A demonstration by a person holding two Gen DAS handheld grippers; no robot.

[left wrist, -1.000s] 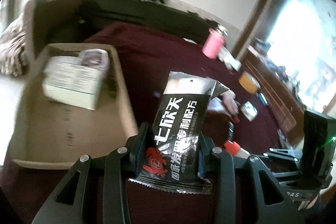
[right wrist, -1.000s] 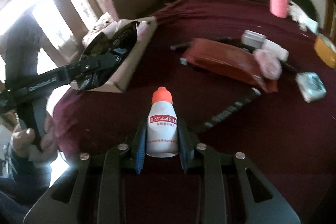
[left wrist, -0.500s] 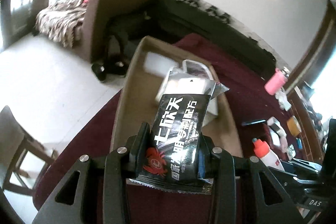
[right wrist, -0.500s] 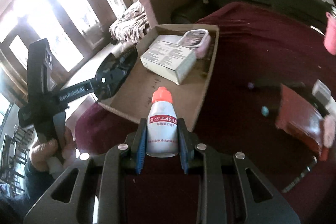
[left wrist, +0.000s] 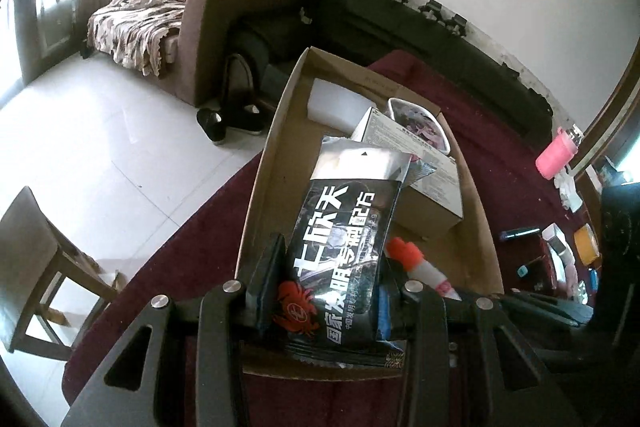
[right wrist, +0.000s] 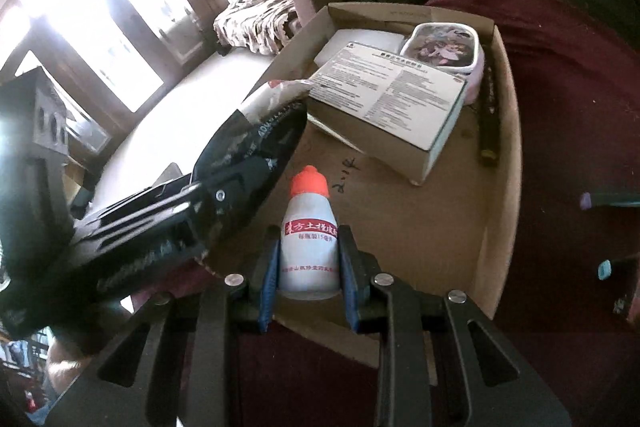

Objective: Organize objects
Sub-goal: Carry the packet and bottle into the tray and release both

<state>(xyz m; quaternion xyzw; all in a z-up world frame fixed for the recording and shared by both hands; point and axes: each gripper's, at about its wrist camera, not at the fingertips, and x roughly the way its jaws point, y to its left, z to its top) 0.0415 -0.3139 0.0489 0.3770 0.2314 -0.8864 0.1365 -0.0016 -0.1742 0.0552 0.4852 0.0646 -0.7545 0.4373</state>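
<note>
1. Left wrist view: a black foil packet (left wrist: 340,263) is pinched upright between the jaws of the left gripper (left wrist: 332,303) and held above the near end of the cardboard tray (left wrist: 256,187), which rests on the maroon tablecloth (left wrist: 492,131). A white printed box (left wrist: 432,183) and a small lidded tin (left wrist: 420,123) are already lodged at the far end.

2. Right wrist view: a white bottle with an orange cap (right wrist: 308,239) is clamped by the right gripper (right wrist: 308,267) over the tray's bare near floor, just beside the packet.

3. Step judged: the carry appears finished and placement is in hand. Lowering onto the bare cardboard and a release of each grip are called for, with the bottle kept clear of the packet.
</note>
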